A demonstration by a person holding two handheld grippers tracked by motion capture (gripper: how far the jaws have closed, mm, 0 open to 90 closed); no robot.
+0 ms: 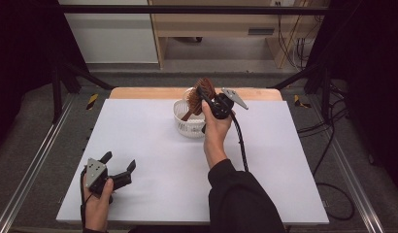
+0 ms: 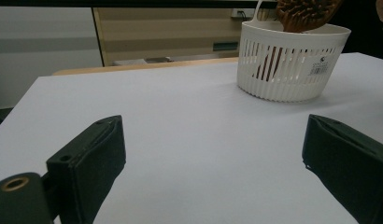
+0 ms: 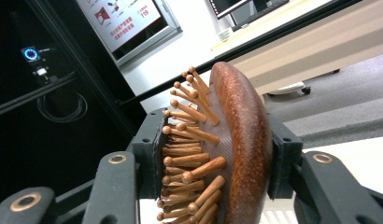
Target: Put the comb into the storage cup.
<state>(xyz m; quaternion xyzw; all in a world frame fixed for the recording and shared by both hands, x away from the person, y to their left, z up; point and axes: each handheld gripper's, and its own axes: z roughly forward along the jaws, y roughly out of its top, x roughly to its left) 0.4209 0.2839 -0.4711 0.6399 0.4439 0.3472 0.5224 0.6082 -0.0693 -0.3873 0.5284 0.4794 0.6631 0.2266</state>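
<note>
Lowering the hairbrush into the basket

Resting near the tabletop [image 1: 153, 160] front edge, the left tongs [image 1: 120, 167] gape empty. Farther off, the right tongs [image 1: 201, 94] clamp a wooden paddle hairbrush [image 3: 231, 140] by its head, directly above the white slotted basket [image 2: 292, 70]. Likely next: descend, then release. Open room lies all around.

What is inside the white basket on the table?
In the white basket, a brown handle shows through the slats; it belongs to the wooden hairbrush whose head the right gripper clamps above the rim. The wall hides the basket floor.
</note>
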